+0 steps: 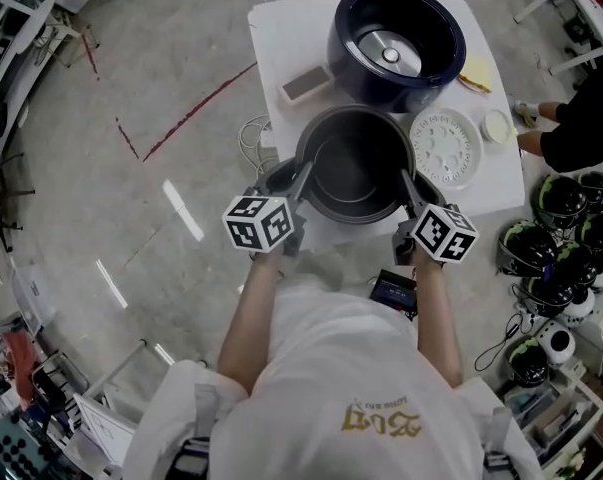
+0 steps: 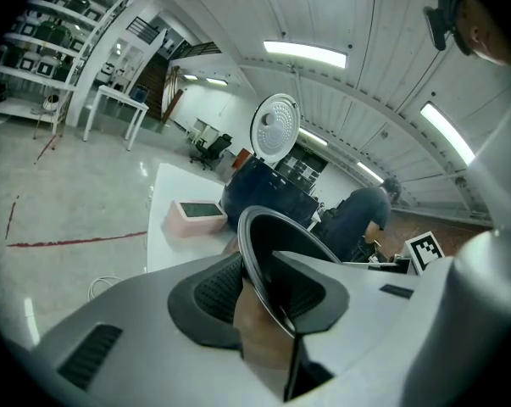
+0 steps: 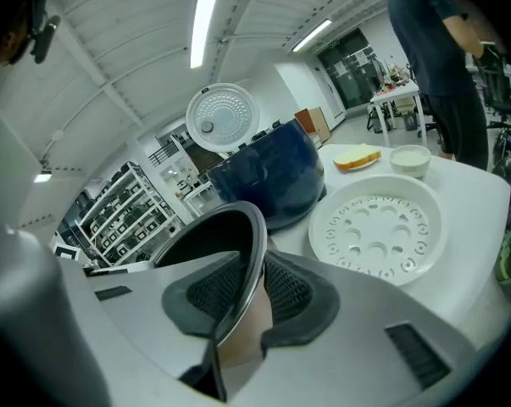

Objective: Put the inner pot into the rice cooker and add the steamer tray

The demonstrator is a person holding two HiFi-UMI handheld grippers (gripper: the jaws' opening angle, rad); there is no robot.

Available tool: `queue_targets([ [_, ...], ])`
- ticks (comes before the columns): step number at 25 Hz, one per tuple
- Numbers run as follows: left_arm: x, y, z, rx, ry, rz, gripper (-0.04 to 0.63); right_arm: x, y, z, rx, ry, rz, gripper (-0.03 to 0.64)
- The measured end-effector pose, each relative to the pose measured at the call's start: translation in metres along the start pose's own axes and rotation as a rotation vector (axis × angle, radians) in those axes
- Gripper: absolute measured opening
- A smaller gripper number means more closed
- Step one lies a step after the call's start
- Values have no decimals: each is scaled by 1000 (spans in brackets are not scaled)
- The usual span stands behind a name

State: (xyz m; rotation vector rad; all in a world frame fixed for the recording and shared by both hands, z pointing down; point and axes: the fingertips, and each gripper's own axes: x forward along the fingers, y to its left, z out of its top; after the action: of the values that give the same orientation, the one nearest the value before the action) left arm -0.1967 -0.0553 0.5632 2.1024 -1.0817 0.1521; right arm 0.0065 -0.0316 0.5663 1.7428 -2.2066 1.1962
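My L gripper (image 2: 257,288) & R gripper (image 3: 243,293) each clamp the inner pot (image 1: 353,173) by its thin rim. Uneven lift may tilt it, slip, or clip the rice cooker (image 1: 396,43).

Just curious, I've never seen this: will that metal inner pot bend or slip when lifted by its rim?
Probably stiff: the inner pot looks like rigid metal with a rolled rim. Its smooth, shiny wall could slip, though the ribbed pads of the left gripper and right gripper pinch opposite sides, so tipping seems unlikely.
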Motion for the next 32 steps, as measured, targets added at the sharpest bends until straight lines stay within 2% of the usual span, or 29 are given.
queue_targets([
  [3,-2,-6,-5,5,6,0,121,-10,-1,2,6,-3,2,94],
  [9,-8,-11,0,-31,-33,-17,112,-18,6,11,-4,-28,14,89],
  [16,-25,-16,27,-50,-100,-43,103,-22,30,29,-18,-67,56,89],
  [25,-43,-28,59,-30,-179,-55,100,-32,54,54,-37,-130,114,89],
  [32,-67,-37,83,-58,-265,-66,94,-48,84,73,-76,-167,156,89],
])
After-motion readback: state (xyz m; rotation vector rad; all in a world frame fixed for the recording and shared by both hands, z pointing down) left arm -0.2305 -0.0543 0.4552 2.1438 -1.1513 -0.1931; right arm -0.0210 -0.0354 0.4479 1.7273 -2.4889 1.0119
